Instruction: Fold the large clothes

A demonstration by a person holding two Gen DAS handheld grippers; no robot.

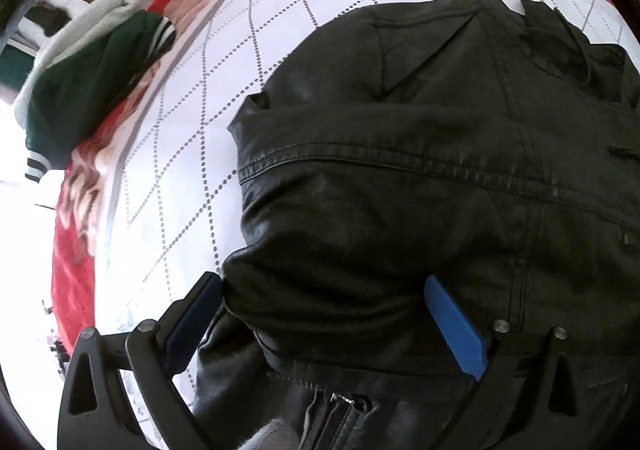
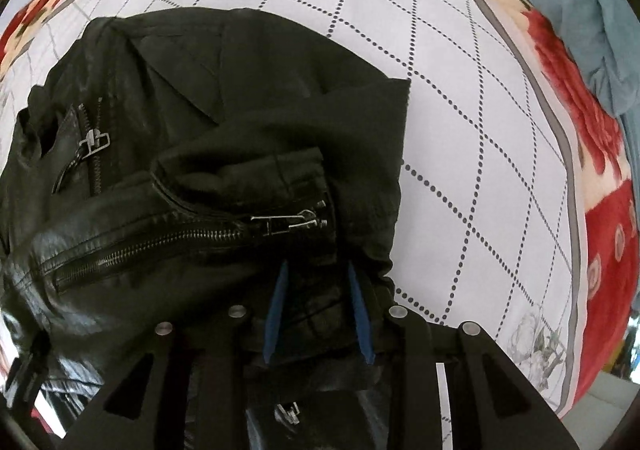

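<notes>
A black leather jacket (image 1: 420, 138) lies on the white quilted bed cover (image 1: 192, 122), sleeves folded across its body. My left gripper (image 1: 320, 286) is open, its blue pads wide apart, straddling a folded sleeve bulge near the jacket's left edge. In the right wrist view the jacket (image 2: 180, 110) shows zipped cuffs and a chest zipper. My right gripper (image 2: 316, 270) is shut on a fold of the jacket's leather at its right edge, with the blue pads (image 2: 362, 314) pinching the bunched material.
A pile of clothes with a green and white jacket (image 1: 80, 90) sits at the bed's left edge. A light blue cloth (image 2: 580, 10) lies at the right. The cover has a red floral border (image 2: 580, 130).
</notes>
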